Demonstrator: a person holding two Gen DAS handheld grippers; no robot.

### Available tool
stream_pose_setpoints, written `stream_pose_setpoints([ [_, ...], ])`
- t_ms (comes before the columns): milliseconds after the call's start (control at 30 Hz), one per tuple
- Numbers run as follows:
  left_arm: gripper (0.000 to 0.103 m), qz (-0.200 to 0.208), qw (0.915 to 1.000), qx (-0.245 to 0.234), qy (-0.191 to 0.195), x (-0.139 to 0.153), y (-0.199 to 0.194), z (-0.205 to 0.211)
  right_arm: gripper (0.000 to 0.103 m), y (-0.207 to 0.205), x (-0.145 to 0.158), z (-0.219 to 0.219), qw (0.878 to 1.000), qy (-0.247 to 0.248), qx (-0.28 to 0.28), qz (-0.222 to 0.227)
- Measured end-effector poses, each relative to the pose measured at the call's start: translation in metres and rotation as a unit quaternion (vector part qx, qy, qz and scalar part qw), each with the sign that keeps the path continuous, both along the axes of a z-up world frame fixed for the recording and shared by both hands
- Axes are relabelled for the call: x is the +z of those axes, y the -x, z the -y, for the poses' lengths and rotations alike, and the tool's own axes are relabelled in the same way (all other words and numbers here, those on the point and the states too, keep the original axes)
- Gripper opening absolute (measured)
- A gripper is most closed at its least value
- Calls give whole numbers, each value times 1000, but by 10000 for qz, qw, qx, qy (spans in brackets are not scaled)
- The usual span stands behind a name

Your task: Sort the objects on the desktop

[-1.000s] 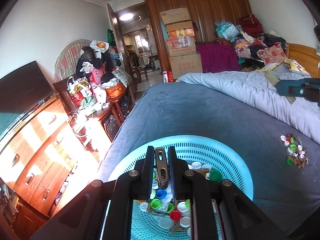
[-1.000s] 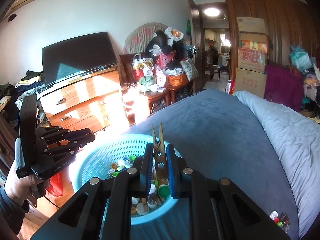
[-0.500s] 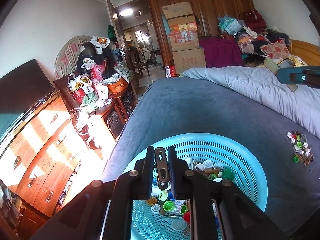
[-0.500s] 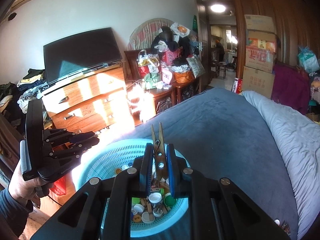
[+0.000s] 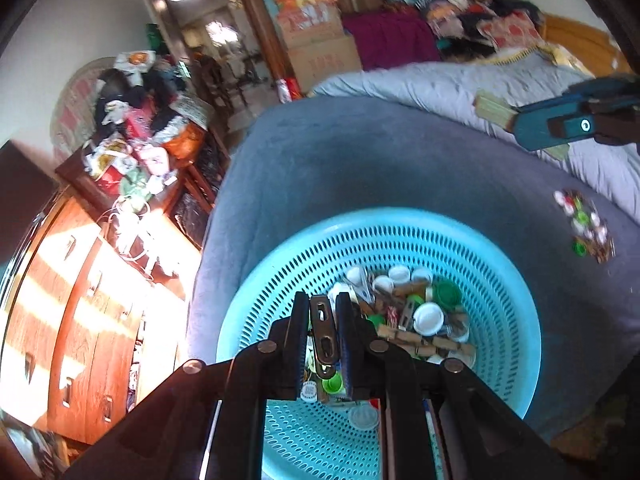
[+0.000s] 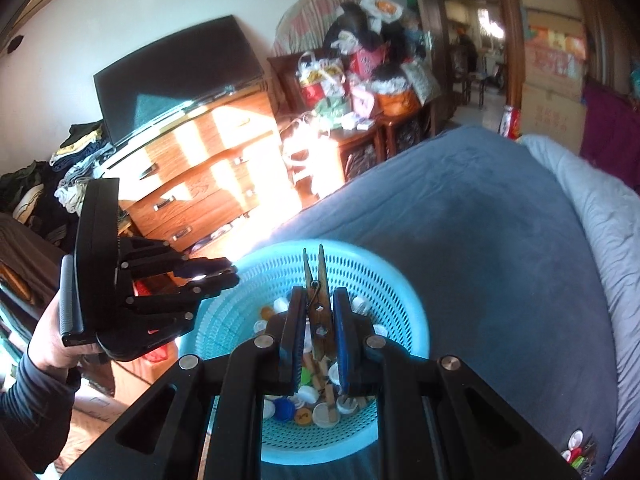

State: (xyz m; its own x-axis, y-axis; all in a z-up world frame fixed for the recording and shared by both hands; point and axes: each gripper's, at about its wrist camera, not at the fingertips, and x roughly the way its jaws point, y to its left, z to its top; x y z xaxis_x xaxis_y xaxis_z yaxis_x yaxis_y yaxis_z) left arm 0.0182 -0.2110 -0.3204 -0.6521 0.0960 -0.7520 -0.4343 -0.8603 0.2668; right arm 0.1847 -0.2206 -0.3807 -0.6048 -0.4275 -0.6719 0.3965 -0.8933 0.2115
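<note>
A turquoise perforated basket (image 5: 500, 280) sits on the grey-blue bed and holds several bottle caps and wooden clothespins (image 5: 424, 320). My left gripper (image 5: 322, 320) is shut on a dark metal clip (image 5: 322, 332) over the basket's left part. It also shows in the right wrist view (image 6: 224, 276). My right gripper (image 6: 316, 320) is shut on a wooden clothespin (image 6: 318, 300) above the basket (image 6: 380, 276). A small pile of caps and clothespins (image 5: 584, 228) lies on the bed to the right.
A wooden dresser (image 6: 208, 176) with a television (image 6: 176, 76) stands left of the bed. A cluttered side table (image 5: 132, 164) stands beside it. A pale quilt (image 6: 600, 208) covers the right of the bed. Boxes (image 5: 316, 36) and a wardrobe are at the back.
Both grippers have moved further over the basket, tilting downward, so its contents fill more of each view. Each still holds its item.
</note>
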Motion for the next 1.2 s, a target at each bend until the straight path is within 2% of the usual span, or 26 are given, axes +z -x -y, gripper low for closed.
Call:
stream_pose_setpoints([
  [67, 14, 332, 9989, -264, 180, -8, 7, -7, 13, 6, -7, 2, 9997, -4, 99, 208],
  [167, 14, 612, 9952, -498, 587, -21, 12, -16, 13, 16, -20, 4, 9976, 80, 270, 627],
  [267, 14, 662, 9934, -481, 803, -26, 19, -17, 13, 19, -28, 7, 9969, -88, 280, 733],
  [400, 15, 568, 9950, -354, 741, -27, 23, -14, 15, 21, -31, 10, 9969, -106, 289, 730],
  [433, 32, 483, 9957, -249, 750, -27, 24, -13, 16, 22, -31, 11, 9968, -104, 299, 727],
  [467, 49, 410, 9962, -144, 757, -27, 26, -11, 24, 21, -30, 11, 9973, -164, 253, 667],
  [500, 82, 323, 9966, -51, 757, -26, 26, -9, 56, 20, -28, 9, 9982, -219, 157, 539],
  [533, 95, 226, 9971, 32, 728, -24, 25, -7, 74, 19, -24, 6, 9989, -188, 73, 432],
  [567, 95, 174, 9976, 94, 669, -22, 23, -5, 90, 17, -21, 2, 9994, -152, -16, 308],
  [633, 95, -7, 9979, 290, 579, -13, 20, 0, 88, 9, -12, -7, 9998, -140, -139, 81],
  [700, 96, -338, 9970, 493, 486, -3, 10, -1, 92, -5, -6, -22, 9996, 44, -242, -106],
  [733, 96, -509, 9964, 576, 359, 3, 1, -3, 93, -16, -4, -32, 9990, 133, -332, -249],
  [800, 98, -763, 9958, 510, -58, 15, -23, -18, 103, -45, -6, -57, 9962, 214, -622, -570],
  [833, 103, -869, 9948, 469, -239, 17, -37, -32, 103, -62, -11, -74, 9941, 224, -787, -707],
  [867, 103, -933, 9942, 390, -378, 16, -53, -50, 103, -80, -20, -90, 9916, 195, -994, -809],
  [933, 103, -854, 9940, 217, -655, 5, -76, -88, 103, -114, -53, -128, 9859, 61, -1516, -702],
  [1033, 103, -199, 9897, -202, -1406, -31, -103, -155, 103, -164, -114, -187, 9731, -130, -2286, -252],
  [1133, 103, 447, 9886, -351, -1392, -90, -104, -223, 103, -207, -177, -244, 9519, -111, -3039, 372],
  [1200, 103, 738, 9902, -208, -1167, -131, -94, -257, 103, -231, -208, -279, 9371, -102, -3430, 642],
])
